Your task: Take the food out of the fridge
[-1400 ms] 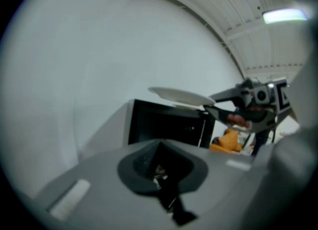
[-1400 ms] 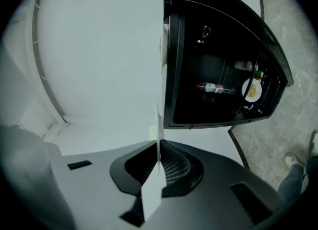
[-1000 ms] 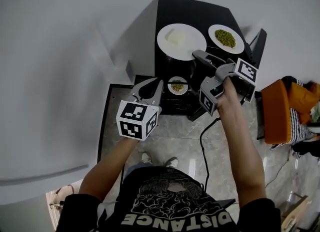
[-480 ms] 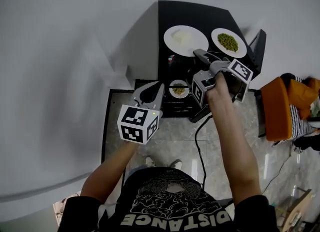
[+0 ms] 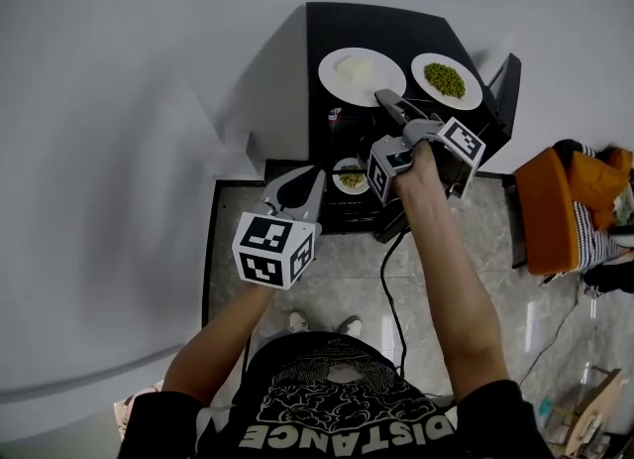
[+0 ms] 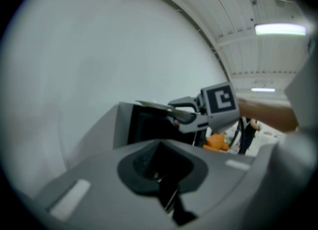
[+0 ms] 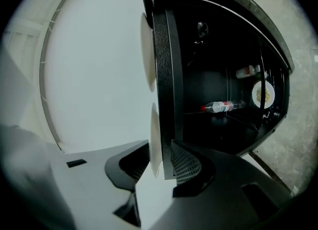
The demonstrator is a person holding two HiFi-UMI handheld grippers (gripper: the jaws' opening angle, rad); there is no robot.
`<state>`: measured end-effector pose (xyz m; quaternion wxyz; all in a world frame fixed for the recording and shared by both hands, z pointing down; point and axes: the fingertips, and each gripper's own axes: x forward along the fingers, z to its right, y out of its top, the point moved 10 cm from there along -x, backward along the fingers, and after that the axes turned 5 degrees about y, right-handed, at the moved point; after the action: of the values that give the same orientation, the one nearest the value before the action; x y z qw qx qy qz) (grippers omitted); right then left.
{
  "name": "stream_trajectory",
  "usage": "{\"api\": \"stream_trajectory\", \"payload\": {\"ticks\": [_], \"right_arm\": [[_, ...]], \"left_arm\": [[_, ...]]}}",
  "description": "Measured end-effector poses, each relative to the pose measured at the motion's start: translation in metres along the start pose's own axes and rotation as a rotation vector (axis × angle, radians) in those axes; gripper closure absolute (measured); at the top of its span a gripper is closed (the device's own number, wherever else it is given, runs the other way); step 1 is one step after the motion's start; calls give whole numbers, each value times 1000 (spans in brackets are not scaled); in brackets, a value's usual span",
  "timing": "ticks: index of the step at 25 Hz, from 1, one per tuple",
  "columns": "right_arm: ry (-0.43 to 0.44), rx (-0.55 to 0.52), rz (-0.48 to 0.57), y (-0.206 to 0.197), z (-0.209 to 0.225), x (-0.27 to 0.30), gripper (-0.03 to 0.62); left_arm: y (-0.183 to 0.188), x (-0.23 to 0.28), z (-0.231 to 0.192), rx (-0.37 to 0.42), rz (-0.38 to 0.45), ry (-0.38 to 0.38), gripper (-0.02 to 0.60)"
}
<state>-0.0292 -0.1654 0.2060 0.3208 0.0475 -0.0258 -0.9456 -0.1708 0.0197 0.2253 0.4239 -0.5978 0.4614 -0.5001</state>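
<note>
Left gripper [image 5: 297, 181], lower left of centre in the head view, has its jaws together on nothing. The small plate of food [image 5: 350, 177] inside the open fridge [image 5: 327, 31] lies flat on a shelf just to that gripper's right, face up. It is round, so it has no long axis, and this gripper is judged the nearer. Right gripper [image 5: 381, 100], higher in the frame, has its jaws apart astride the near rim of the white plate [image 5: 359, 72] on the fridge top, with a plate of peas [image 5: 446, 80] further right.
</note>
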Motion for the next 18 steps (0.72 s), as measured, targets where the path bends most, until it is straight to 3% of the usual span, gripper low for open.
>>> {"api": "stream_trajectory", "payload": {"ticks": [5,9,14,18], "right_arm": [[73,-23,-18,-1,-2,-10,494],[137,-108,-24,1,-11,-34,494],[146,-364,-72,-6,-20,-90,513],[65,-646,-120,-19,-7,-123,557]], "left_arm": [[2,-2,-1,-16,11,7,580],[3,1,7,-20,28,9,580],[4,0,35,-4,40,2,580],[-2,4,57,4,29,-22,580]]}}
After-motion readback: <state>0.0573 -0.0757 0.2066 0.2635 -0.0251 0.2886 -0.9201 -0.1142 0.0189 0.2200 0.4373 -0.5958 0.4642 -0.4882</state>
